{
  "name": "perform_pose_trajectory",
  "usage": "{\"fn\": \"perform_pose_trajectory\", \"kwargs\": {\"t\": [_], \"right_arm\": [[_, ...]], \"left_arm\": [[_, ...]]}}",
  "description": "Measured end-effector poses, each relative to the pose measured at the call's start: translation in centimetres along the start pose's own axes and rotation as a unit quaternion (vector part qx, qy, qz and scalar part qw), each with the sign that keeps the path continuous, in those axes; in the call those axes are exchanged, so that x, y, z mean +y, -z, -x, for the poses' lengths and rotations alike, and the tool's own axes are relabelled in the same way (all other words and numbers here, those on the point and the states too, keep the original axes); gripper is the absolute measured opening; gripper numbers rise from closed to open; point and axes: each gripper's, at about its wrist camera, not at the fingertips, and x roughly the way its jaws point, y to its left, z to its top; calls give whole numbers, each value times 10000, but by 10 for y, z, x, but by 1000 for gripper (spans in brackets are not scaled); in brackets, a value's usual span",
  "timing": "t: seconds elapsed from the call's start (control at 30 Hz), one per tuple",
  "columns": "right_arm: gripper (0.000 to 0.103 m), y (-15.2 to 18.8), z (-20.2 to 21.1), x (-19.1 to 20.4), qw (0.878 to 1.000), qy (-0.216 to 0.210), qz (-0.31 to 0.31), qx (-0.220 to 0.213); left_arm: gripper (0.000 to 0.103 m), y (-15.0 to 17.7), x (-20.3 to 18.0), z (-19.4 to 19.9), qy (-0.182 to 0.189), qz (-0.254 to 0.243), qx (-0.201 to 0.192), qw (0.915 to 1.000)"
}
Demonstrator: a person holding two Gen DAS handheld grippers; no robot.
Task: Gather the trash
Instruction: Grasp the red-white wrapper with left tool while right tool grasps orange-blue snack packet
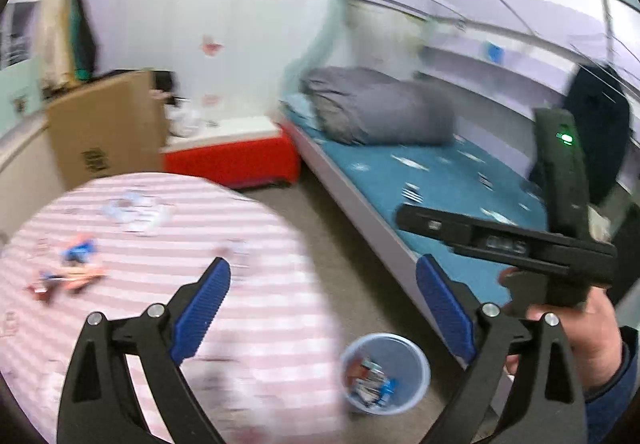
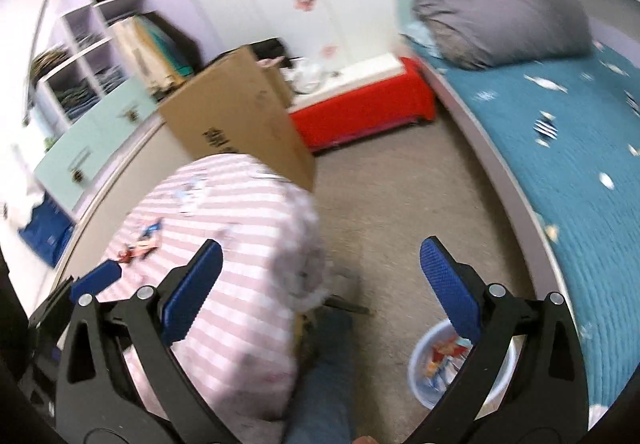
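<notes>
Trash wrappers (image 1: 68, 272) on striped table (image 1: 240, 308), both tongs (image 1: 322, 308) (image 2: 320, 284) wide open, empty.

Bright room, smeary round pictures

Soft, even light fills both views, and the white wall (image 1: 180, 4) looks washed out. Shadows are faint. Both pictures are smeared with blur: the pink striped table (image 1: 248, 228) and the wrappers (image 1: 76, 272) on it look fuzzy, and so does the blue bed cover (image 2: 580, 148). The black arms and blue pads close to each camera stay sharp. The round lens bends straight lines, so the bed edge (image 2: 500, 164) curves, and the corners are black.
</notes>
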Motion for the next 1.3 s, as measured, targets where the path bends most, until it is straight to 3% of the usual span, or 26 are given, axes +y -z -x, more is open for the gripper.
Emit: {"fn": "perform_pose_trajectory", "kwargs": {"t": [0.27, 0.4, 0.6, 0.77, 0.9, 0.97, 1.0, 1.07, 1.23, 1.3], "right_arm": [[97, -14, -60, 108, 9950, -536, 796, 288], [97, -14, -96, 155, 9889, -686, 1187, 568], [97, 2, -143, 210, 9756, -718, 1806, 1018], [97, 15, -181, 230, 9695, -572, 1956, 1365], [97, 24, -202, 249, 9609, -618, 2202, 1559], [97, 26, -209, 258, 9580, -640, 2285, 1613], [97, 26, -213, 262, 9571, -653, 2307, 1626], [97, 28, -223, 271, 9549, -649, 2362, 1677], [96, 36, -247, 284, 9508, -483, 2421, 1872], [80, 42, -249, 293, 9472, -310, 2692, 1712]], "left_arm": [[93, -3, 122, 28, -1288, 449, -14, 9907], [93, 9, 183, 30, -1907, 569, 363, 9793], [93, 23, 248, 2, -2177, 691, 1045, 9679], [93, 34, 268, -21, -2168, 650, 1312, 9652], [93, 39, 279, -30, -1909, 788, 1330, 9694], [76, 40, 288, -32, -1715, 1000, 1330, 9710], [56, 40, 292, -32, -1617, 1113, 1325, 9716], [46, 43, 303, -24, -1468, 1403, 1205, 9717], [34, 48, 311, -12, -1565, 1567, 1121, 9687], [34, 49, 315, -8, -1486, 1690, 1052, 9687]]}}
